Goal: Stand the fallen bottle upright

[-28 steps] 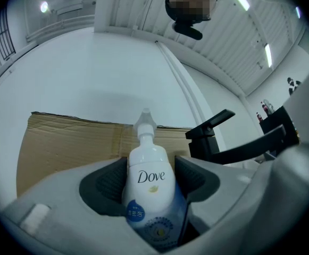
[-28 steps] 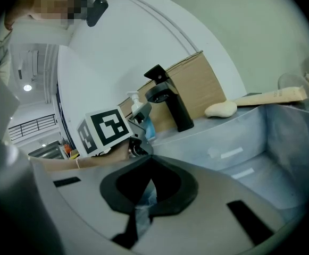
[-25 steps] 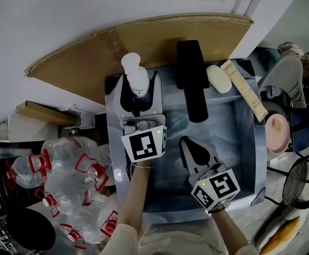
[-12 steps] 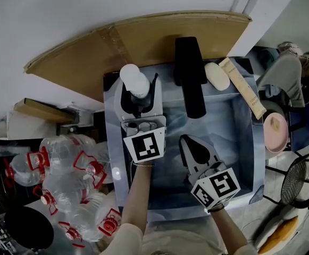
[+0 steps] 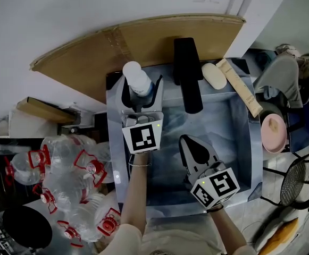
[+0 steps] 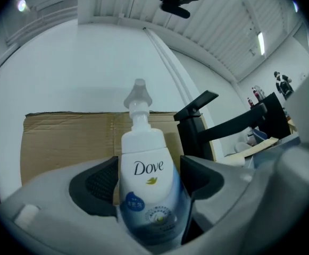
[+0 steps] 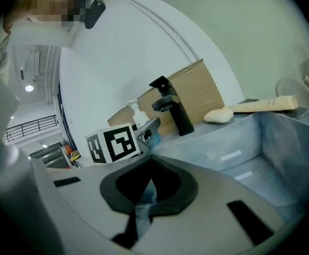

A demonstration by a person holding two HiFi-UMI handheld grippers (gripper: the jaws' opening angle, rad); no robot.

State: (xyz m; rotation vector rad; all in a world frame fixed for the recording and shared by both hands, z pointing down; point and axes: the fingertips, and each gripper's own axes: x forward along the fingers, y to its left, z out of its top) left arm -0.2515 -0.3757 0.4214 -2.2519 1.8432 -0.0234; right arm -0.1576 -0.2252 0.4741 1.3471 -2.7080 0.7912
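Observation:
A white and blue Dove pump bottle [image 5: 136, 80] stands upright on the sink's back left ledge; the left gripper view shows the bottle [image 6: 143, 153] straight ahead, pump on top. My left gripper [image 5: 141, 91] reaches level around it, one jaw on each side. Its jaws are opening, and a thin gap shows at the left pad [image 6: 102, 180]. My right gripper [image 5: 184, 139] hovers over the sink basin, shut and empty, about a hand's width right of the left one. In the right gripper view its tips [image 7: 150, 158] point toward the tap.
A black tap [image 5: 186, 78] stands at the back of the grey-blue sink [image 5: 234, 137]. A soap bar [image 5: 214, 76] and a wooden stick [image 5: 242, 90] lie at the back right. Cardboard [image 5: 143, 36] leans on the wall behind. Several plastic bottles [image 5: 69, 179] are piled left of the sink.
The bottle has gone from leaning toward me to standing straight. The left gripper's jaws have spread wider around it. The right gripper has stayed where it was.

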